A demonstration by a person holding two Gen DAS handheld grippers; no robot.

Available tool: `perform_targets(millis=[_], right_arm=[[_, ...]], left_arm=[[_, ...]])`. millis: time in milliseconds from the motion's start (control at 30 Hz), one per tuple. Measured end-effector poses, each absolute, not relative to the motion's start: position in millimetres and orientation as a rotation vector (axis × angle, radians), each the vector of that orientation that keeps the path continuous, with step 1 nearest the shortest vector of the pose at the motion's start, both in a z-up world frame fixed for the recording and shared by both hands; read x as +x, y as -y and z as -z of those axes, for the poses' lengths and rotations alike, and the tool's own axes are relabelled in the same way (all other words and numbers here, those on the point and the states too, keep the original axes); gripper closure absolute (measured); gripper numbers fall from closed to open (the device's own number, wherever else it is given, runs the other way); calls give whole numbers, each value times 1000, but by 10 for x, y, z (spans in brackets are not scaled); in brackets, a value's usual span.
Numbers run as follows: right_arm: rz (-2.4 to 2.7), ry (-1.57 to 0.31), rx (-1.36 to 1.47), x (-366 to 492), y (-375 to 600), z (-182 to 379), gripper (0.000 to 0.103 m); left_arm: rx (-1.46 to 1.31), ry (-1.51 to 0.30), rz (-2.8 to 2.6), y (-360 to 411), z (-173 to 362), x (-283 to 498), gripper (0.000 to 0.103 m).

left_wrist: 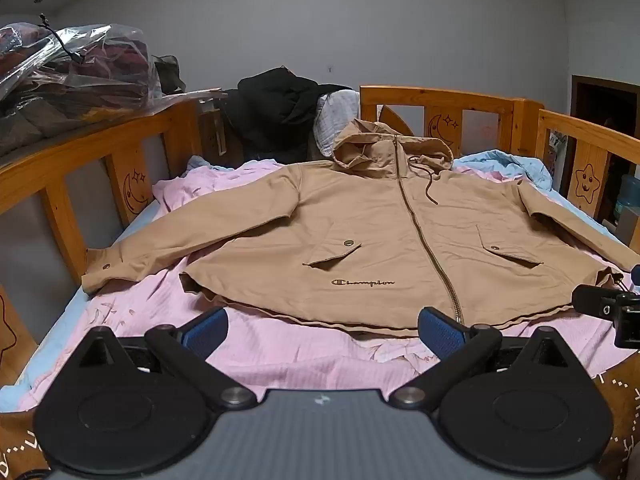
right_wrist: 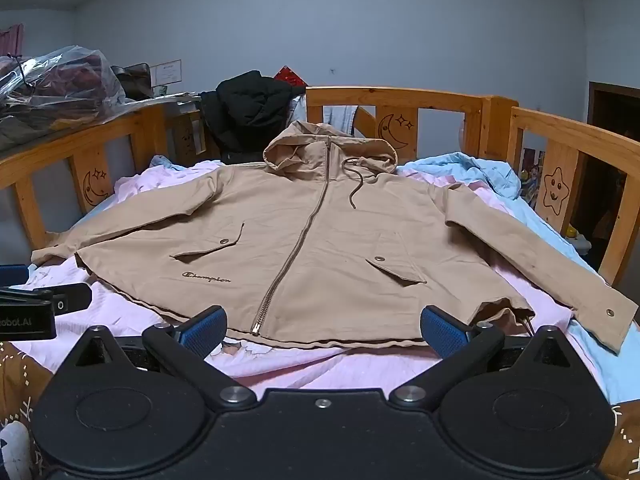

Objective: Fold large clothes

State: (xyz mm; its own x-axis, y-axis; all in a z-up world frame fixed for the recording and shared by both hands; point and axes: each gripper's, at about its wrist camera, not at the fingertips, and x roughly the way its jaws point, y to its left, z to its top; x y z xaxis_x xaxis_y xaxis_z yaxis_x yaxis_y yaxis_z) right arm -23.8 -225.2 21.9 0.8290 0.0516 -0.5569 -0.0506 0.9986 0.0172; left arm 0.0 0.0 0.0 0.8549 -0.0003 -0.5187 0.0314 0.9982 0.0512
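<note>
Low in each frame, left claw (left_wrist: 322,330) and right claw (right_wrist: 322,326) hang spread wide, empty, just short of the hem. Jacket (right_wrist: 320,248) lies zipped, face-up, sleeves spread across mid-frame on the pink sheet (right_wrist: 280,368), seemingly laid ready for folding. Wooden rail (right_wrist: 400,96) behind.

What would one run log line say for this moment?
jacket: flat, zipped, unfolded | left gripper: open, empty | right gripper: open, empty | bed rail: behind hood

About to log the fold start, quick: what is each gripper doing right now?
Left gripper: open, holding nothing, near the jacket hem.
Right gripper: open, holding nothing.
</note>
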Motion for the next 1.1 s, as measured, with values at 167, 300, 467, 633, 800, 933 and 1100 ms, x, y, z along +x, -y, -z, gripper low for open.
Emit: perform_targets(millis=[167, 300, 467, 633, 800, 933, 1100], right_arm=[[-55, -590, 1, -239, 2249, -219, 0], [-54, -590, 3, -238, 2251, -220, 0], [-53, -591, 4, -236, 2257, -219, 0], [-52, -591, 3, -234, 2260, -223, 0], [-53, -591, 4, -233, 2265, -222, 0], [-53, -592, 4, -231, 2269, -222, 0], [-53, -593, 5, -230, 2273, -222, 0]], left_arm=[[59, -544, 17, 0, 0, 0, 0], [55, -545, 18, 0, 0, 0, 0], [55, -545, 19, -1, 0, 0, 0], [55, -545, 19, -2, 0, 0, 0], [54, -545, 19, -3, 0, 0, 0], [54, -545, 20, -3, 0, -1, 0], [54, -544, 20, -3, 0, 0, 0]])
